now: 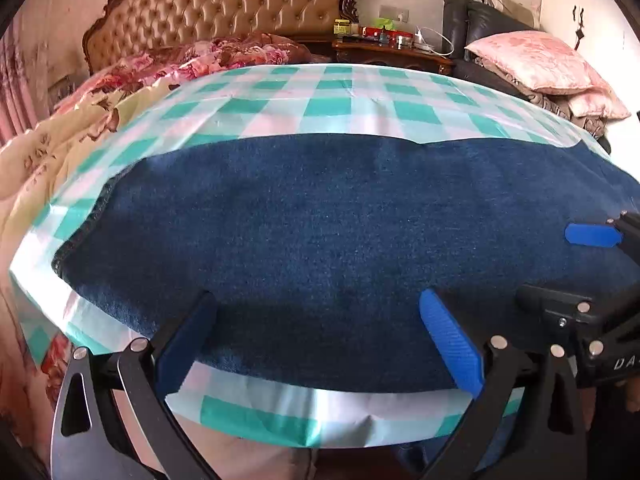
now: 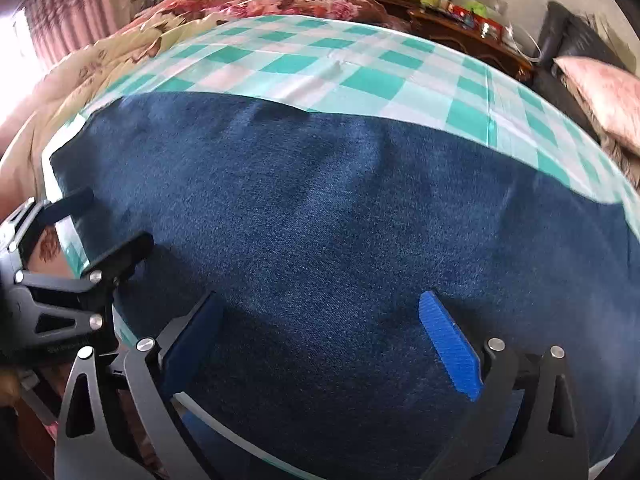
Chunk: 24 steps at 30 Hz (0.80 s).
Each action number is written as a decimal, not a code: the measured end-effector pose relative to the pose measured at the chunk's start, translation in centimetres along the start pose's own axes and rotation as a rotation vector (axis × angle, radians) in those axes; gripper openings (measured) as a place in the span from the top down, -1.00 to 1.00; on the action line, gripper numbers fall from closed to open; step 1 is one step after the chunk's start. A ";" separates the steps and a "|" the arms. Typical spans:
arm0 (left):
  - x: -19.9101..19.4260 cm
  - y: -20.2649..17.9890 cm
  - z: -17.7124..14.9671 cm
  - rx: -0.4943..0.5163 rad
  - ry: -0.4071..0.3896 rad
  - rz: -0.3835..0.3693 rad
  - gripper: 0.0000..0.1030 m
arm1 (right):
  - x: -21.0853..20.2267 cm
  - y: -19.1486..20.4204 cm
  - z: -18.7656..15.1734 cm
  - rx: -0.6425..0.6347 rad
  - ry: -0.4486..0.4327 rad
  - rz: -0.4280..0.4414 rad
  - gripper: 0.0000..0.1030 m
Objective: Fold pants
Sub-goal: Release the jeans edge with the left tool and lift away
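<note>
Dark blue denim pants lie flat across a table covered with a green-and-white checked cloth. My left gripper is open, its blue-padded fingers spread over the near edge of the pants, holding nothing. The pants also fill the right wrist view. My right gripper is open over the pants near their front edge, empty. The right gripper shows at the right edge of the left wrist view, and the left gripper at the left edge of the right wrist view.
A bed with a tufted headboard and floral bedding stands behind the table. A wooden nightstand with small items is at the back. A pink pillow lies on a dark seat to the right.
</note>
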<state>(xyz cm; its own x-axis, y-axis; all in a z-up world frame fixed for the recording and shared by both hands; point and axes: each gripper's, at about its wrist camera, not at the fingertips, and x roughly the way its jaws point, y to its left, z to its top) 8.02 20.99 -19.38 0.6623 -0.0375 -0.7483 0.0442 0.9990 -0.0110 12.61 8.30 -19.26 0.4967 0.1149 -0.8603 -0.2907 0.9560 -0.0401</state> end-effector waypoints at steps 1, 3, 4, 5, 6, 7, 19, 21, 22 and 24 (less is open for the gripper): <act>0.1 0.2 0.1 0.014 0.002 -0.017 -0.97 | 0.0 0.1 -0.1 -0.003 -0.007 -0.004 -0.90; 0.1 1.0 0.2 0.026 -0.001 -0.036 -0.97 | -0.1 0.1 -0.2 0.002 -0.012 -0.003 -0.90; 0.0 1.3 0.1 0.039 -0.006 -0.014 -0.97 | -0.1 0.1 -0.3 0.000 -0.015 -0.005 -0.90; -0.1 1.7 0.2 0.052 -0.012 0.015 -0.97 | -0.2 0.1 -0.3 0.000 -0.017 -0.005 -0.91; -0.1 2.4 0.4 0.045 -0.004 0.038 -0.97 | -0.2 0.1 -0.3 -0.001 -0.018 -0.004 -0.91; -0.1 3.1 0.6 0.036 0.000 0.067 -0.97 | -0.2 0.1 -0.3 -0.002 -0.019 -0.004 -0.91; -0.6 15.7 3.1 -0.307 -0.005 0.265 -0.45 | -0.2 0.1 -0.1 -0.005 -0.009 -0.005 -0.91; -0.9 17.2 2.9 -0.361 -0.018 0.250 -0.28 | -0.2 0.1 0.0 -0.009 -0.005 -0.005 -0.91; -1.3 17.1 3.2 -0.359 -0.039 0.237 -0.22 | -0.2 0.2 0.0 -0.008 -0.005 -0.005 -0.91; -2.2 15.8 4.5 -0.293 -0.088 0.205 -0.22 | -0.2 0.2 -0.1 -0.005 -0.011 -0.010 -0.91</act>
<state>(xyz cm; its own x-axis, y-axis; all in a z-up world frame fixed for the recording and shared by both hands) 10.66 36.73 -14.88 0.6973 0.1752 -0.6950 -0.3043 0.9503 -0.0658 12.40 8.49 -19.18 0.5085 0.1082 -0.8542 -0.2898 0.9557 -0.0514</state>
